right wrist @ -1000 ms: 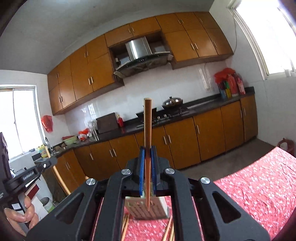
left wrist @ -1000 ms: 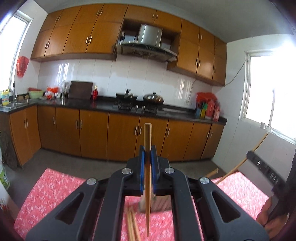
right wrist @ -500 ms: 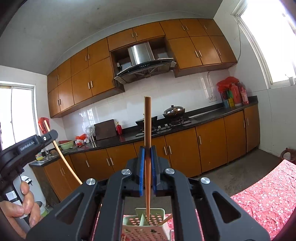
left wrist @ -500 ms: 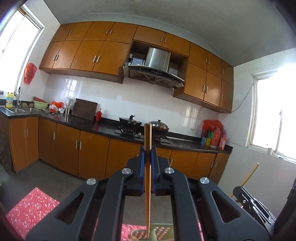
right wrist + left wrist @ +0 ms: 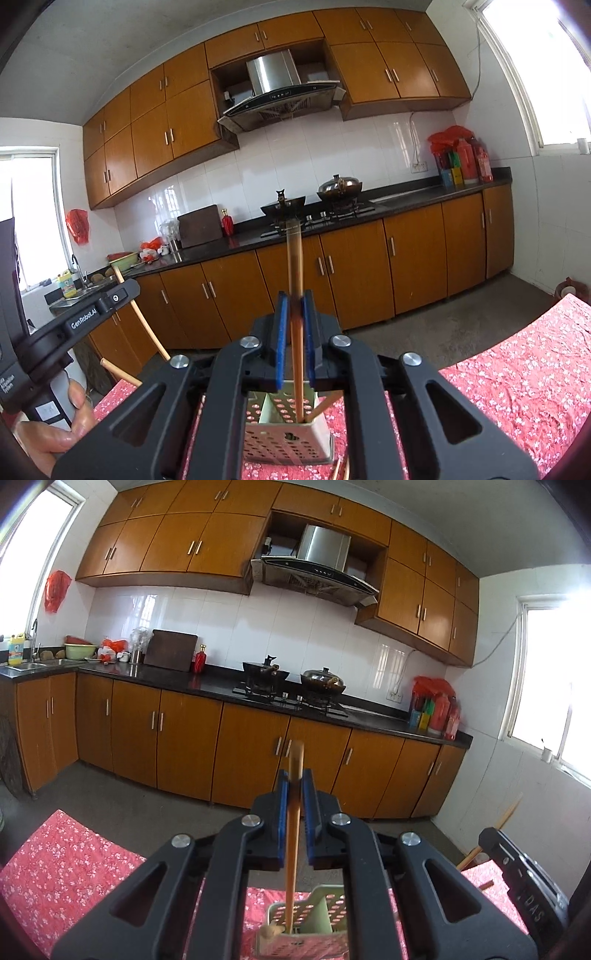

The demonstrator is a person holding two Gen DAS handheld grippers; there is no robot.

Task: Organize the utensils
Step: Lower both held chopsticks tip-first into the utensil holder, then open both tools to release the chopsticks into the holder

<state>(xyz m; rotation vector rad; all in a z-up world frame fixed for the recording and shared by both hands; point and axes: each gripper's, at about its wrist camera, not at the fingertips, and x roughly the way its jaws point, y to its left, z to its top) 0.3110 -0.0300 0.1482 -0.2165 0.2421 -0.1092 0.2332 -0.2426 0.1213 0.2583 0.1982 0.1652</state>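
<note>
Left wrist view: both grippers' fingers are opening, left gripper (image 5: 293, 814) and right gripper (image 5: 294, 338) each releasing a chopstick (image 5: 291, 834) into the holder (image 5: 314, 923) now beneath.

We see daylight flooding from blown-out windows (image 5: 554, 686), glare on the white tiles (image 5: 332, 147), bowed fisheye edges with dark corners, and both chopsticks (image 5: 294, 266) motion-blurred.

Each black plastic two-finger gripper (image 5: 294, 794) has blue pads, silver round screws; the left gripper (image 5: 79, 323) reads "GenRobot.AI".
</note>
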